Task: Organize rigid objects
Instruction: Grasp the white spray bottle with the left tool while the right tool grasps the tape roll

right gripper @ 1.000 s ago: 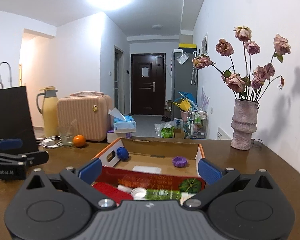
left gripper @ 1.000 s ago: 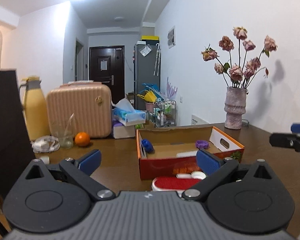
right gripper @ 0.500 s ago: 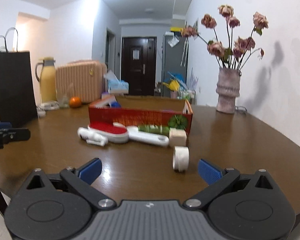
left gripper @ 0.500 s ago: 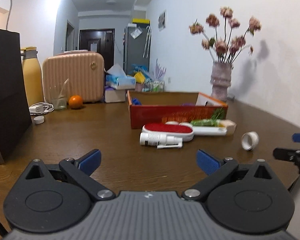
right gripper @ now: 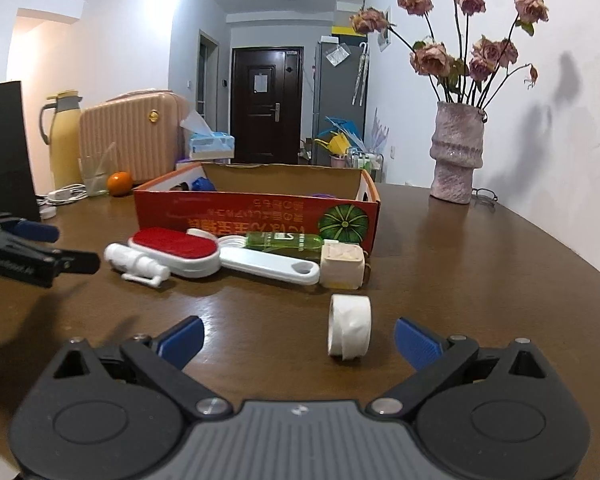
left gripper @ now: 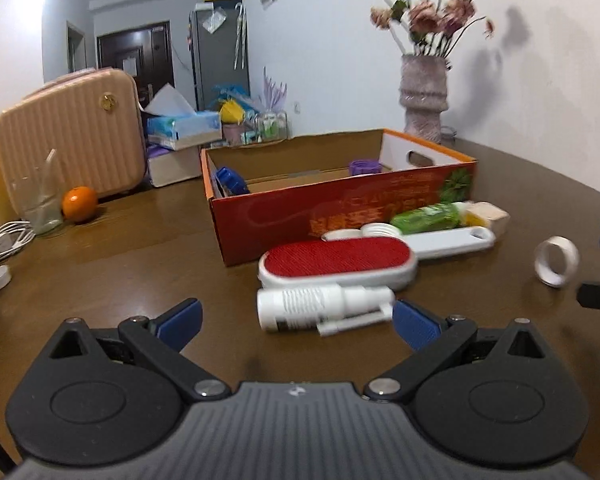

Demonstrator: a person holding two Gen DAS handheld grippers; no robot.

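An orange cardboard box [left gripper: 340, 208] [right gripper: 256, 216] stands open on the brown table; a blue object [left gripper: 230, 180] and a purple cap [left gripper: 364, 167] lie inside. In front of it lie a white spray bottle [left gripper: 320, 307] [right gripper: 134, 261], a red-topped lint brush [left gripper: 336, 261] [right gripper: 176, 247], a white flat tool [right gripper: 270, 265], a green bottle [left gripper: 426, 216] [right gripper: 284, 242], a beige block [right gripper: 341, 266] and a white tape roll [left gripper: 556, 261] [right gripper: 349, 332]. My left gripper [left gripper: 296, 322] is open, just short of the spray bottle. My right gripper [right gripper: 298, 338] is open, with the tape roll between its fingers' line.
At the back left stand a pink case [left gripper: 70, 136], a glass [left gripper: 40, 206], an orange [left gripper: 79, 198], a tissue box [left gripper: 184, 130] and a yellow flask [right gripper: 62, 136]. A black bag [right gripper: 4, 148] stands left. A vase of dried roses [right gripper: 456, 152] stands back right.
Both grippers have moved forward toward the items in front of the box. The left one has come up to the spray bottle, the right one up to the tape roll.
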